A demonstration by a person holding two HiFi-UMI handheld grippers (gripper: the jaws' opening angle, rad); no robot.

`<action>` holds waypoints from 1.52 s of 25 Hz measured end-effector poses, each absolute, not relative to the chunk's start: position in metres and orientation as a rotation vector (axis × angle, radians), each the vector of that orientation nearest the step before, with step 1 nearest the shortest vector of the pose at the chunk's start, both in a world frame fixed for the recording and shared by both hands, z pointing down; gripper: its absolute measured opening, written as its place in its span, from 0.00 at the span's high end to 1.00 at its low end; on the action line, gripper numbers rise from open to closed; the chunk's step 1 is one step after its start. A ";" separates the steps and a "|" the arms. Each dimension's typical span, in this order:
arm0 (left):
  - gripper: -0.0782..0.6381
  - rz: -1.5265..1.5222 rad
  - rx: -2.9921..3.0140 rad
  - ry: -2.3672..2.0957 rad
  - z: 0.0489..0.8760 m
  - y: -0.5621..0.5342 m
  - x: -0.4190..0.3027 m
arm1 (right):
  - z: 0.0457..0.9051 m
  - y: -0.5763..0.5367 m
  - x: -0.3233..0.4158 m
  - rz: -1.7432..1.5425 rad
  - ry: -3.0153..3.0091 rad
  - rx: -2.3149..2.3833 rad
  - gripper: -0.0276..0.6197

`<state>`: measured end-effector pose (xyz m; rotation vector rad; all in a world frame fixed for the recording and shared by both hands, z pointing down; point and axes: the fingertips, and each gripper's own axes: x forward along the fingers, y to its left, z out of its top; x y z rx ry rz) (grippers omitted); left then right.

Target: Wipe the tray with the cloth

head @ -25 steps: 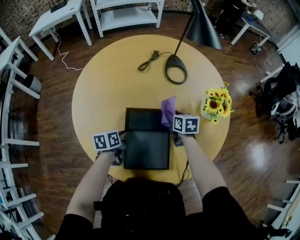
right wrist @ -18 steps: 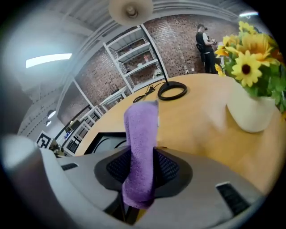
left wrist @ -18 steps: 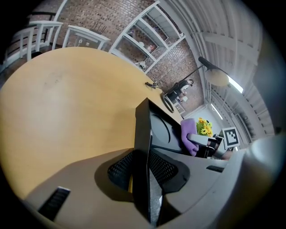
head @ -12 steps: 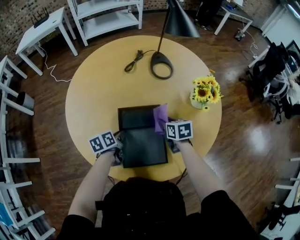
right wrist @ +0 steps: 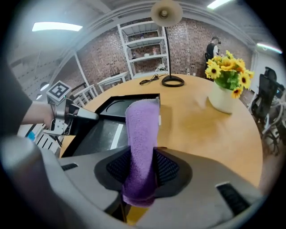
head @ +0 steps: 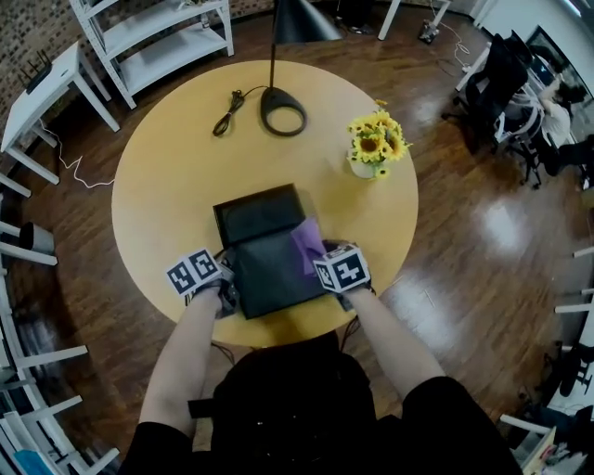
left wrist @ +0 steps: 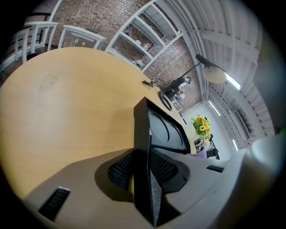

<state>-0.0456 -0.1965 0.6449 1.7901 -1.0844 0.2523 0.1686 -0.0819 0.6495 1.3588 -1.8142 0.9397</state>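
Two grips are on: the left gripper (left wrist: 142, 172) is clamped on the tray (head: 255, 215) at its near-left rim, pads tight on the thin black wall. The right gripper (right wrist: 143, 169) pinches the purple cloth (right wrist: 143, 127), which is bunched between the pads with its free end sticking out ahead. Tray sits on the round table (head: 176, 176), close to the near edge. Cloth is over the tray's right side, at the near section; we can't tell if it actually presses on the surface. Risks as we see them: cloth is held as a narrow roll, so a pass may cover only a strip and leave most of the tray unwiped. Drag on the fabric could pull it out of the pinch. If the right hand goes too low, the jaws would scrape the tray instead of the cloth. Left hold is on one corner only, so a hard sideways push could pivot the tray or slip the rim out. The tray is also near enough to the table edge to slide off toward us. Vase (head: 374, 141) and lamp (head: 302, 19) are well apart from the tray, so low risk. Count: one tray, one cloth, two grippers, one table, one lamp, one vase of sunflowers, one cable (head: 227, 104).
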 end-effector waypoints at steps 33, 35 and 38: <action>0.75 0.040 1.353 -1.392 0.659 -0.095 -0.098 | 0.661 -0.117 0.163 0.568 -1.875 0.809 0.77; 0.75 -0.003 1.306 -1.425 0.659 -0.086 -0.097 | 0.659 -0.132 0.159 0.503 -1.883 0.755 0.77; 0.75 -0.077 1.206 -1.465 0.660 -0.068 -0.092 | 0.648 -0.153 0.142 0.392 -1.933 0.661 0.77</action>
